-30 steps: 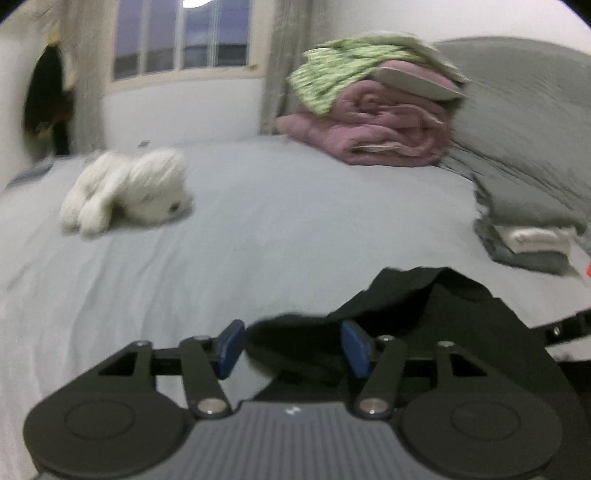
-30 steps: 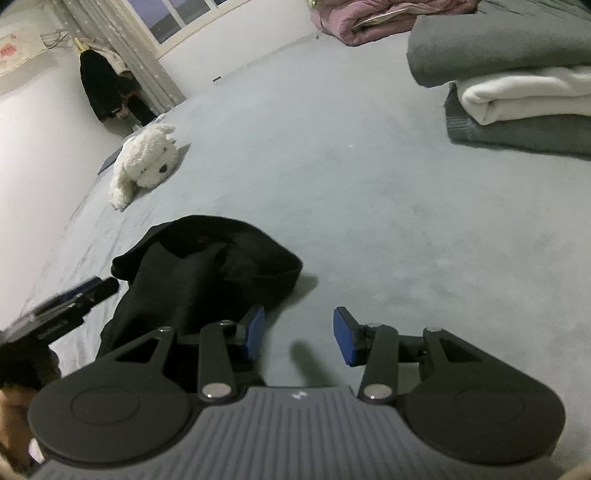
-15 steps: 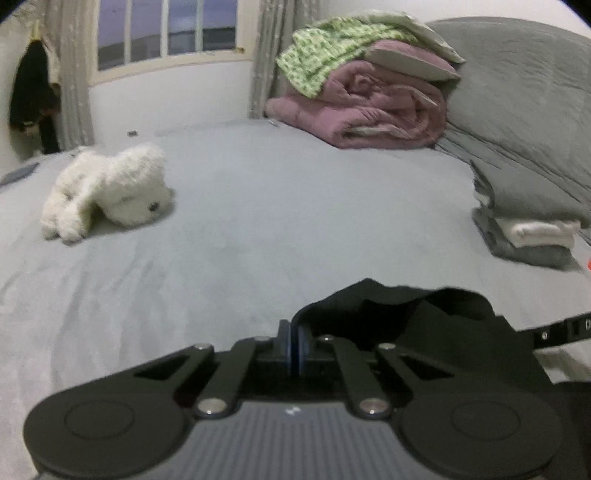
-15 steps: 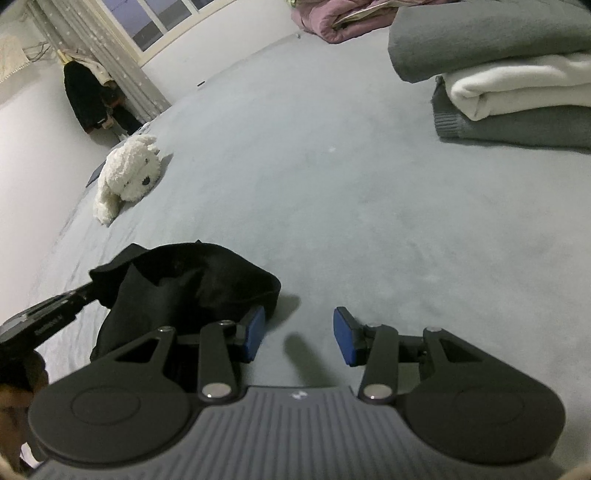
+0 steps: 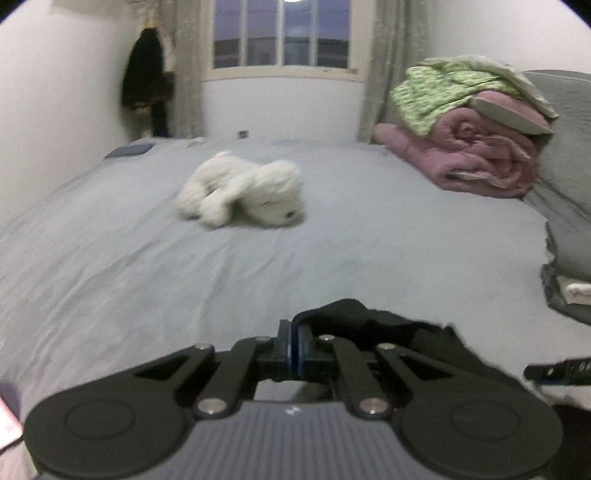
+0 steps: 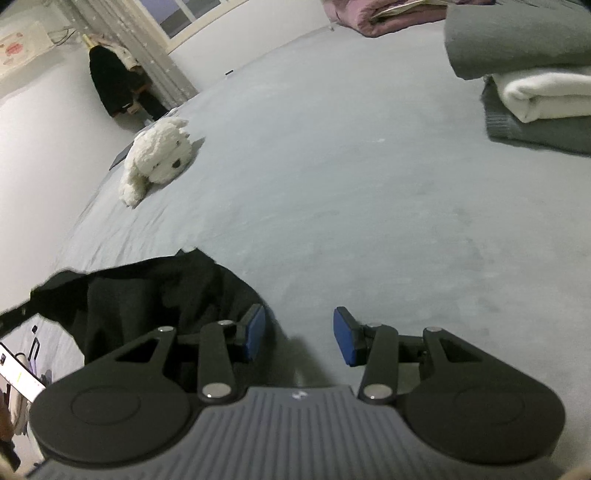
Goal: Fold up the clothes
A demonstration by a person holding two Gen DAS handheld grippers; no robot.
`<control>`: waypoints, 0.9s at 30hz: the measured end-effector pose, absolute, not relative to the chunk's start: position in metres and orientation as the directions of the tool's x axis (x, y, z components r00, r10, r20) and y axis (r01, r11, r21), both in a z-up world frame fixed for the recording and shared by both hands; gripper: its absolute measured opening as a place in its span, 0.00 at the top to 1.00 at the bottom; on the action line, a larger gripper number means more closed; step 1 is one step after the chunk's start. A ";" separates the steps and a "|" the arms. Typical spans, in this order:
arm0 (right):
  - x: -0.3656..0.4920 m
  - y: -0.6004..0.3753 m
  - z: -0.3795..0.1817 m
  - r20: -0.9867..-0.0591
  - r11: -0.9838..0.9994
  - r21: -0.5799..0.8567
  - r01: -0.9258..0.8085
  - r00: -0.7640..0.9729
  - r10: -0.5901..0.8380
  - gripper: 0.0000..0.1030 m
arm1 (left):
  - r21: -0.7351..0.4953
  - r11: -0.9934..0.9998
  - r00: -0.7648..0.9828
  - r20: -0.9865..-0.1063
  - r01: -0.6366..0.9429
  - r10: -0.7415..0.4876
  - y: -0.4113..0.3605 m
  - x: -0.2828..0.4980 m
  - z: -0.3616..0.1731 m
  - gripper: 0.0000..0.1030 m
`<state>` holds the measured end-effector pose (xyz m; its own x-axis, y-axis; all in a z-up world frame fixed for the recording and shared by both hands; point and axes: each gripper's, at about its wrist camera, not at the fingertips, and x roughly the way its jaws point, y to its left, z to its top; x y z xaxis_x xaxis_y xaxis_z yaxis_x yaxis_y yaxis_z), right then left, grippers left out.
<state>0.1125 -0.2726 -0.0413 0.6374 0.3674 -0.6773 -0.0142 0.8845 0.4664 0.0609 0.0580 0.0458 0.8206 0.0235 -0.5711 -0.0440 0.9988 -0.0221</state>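
Grey bed w/ plush dog, window behind.

Left gripper: blue pads pressed together, pinching a fold of black garment, angled downward. Right gripper: jaws parted, nothing between, tilted down.

My bed is covered in a grey sheet. A black garment lies bunched at its near edge. A white plush dog lies farther out. At the far right sit a rolled pink quilt and a folded grey and white stack.
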 end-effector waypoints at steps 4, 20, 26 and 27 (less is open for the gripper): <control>0.109 -0.269 -0.035 -0.673 0.888 0.458 -0.033 0.640 0.371 0.55 | -0.053 0.993 0.798 -0.600 -0.108 0.054 0.077 0.047 0.037 0.97; 0.125 -0.224 -0.045 -0.700 0.865 0.489 -0.116 0.539 0.468 0.98 | -0.140 0.978 0.822 -0.567 -0.155 0.049 0.118 0.032 0.046 0.97; 0.101 -0.221 -0.001 -0.635 0.902 0.401 -0.158 0.662 0.398 0.98 | -0.162 0.973 0.863 -0.501 -0.166 0.064 0.128 0.009 0.075 0.97; 0.096 -0.222 0.009 -0.622 0.908 0.386 -0.162 0.682 0.386 0.98 | -0.166 0.972 0.869 -0.491 -0.164 0.063 0.129 0.006 0.080 0.97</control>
<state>0.0956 -0.2216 0.0087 0.6819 0.3856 -0.6215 -0.1618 0.9082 0.3860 0.0057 0.1288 0.0799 0.8688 0.0631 -0.4911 -0.1642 0.9724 -0.1655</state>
